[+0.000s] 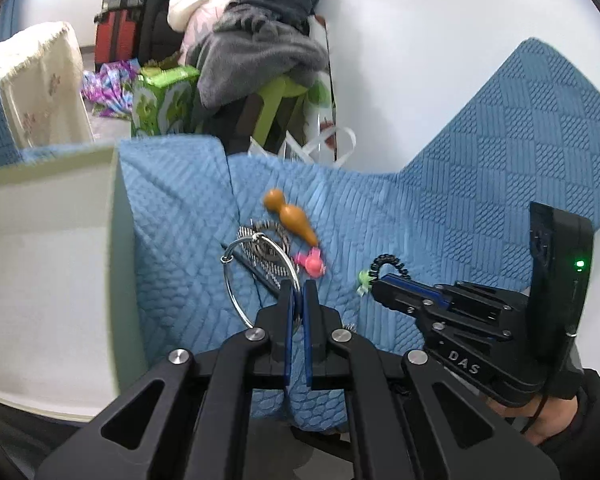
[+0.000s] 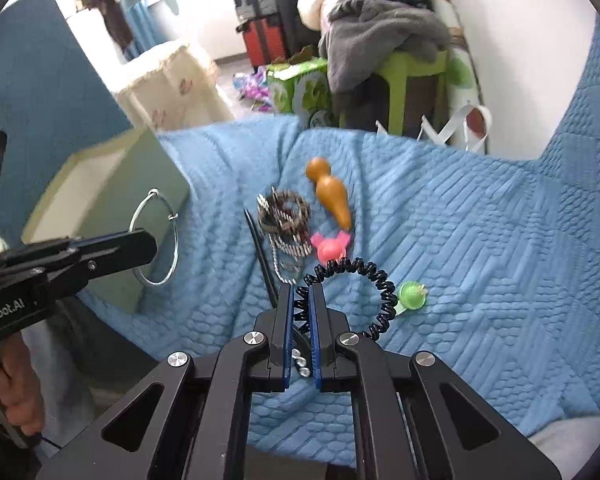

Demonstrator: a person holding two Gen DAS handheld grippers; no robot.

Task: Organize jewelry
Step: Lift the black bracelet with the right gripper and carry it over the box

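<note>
Left wrist view: left tool (image 1: pixel 299 286) clamps a silver bangle (image 1: pixel 256 276) beside the box (image 1: pixel 114 216) wall; right tool (image 2: pixel 301 292) (over blue quilt (image 2: pixel 480 240)) grips a black coil tie (image 2: pixel 364 280).

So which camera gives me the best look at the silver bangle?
The right wrist view: the silver bangle hangs whole against the pale box, pinched by the left hand-held gripper. In the left wrist view the bangle is foreshortened, part hidden between that hand-held gripper's fingers.

left gripper (image 1: pixel 299 288) | jaws clamped on silver bangle (image 1: pixel 236 280) | above blue quilt (image 1: pixel 440 220)
</note>
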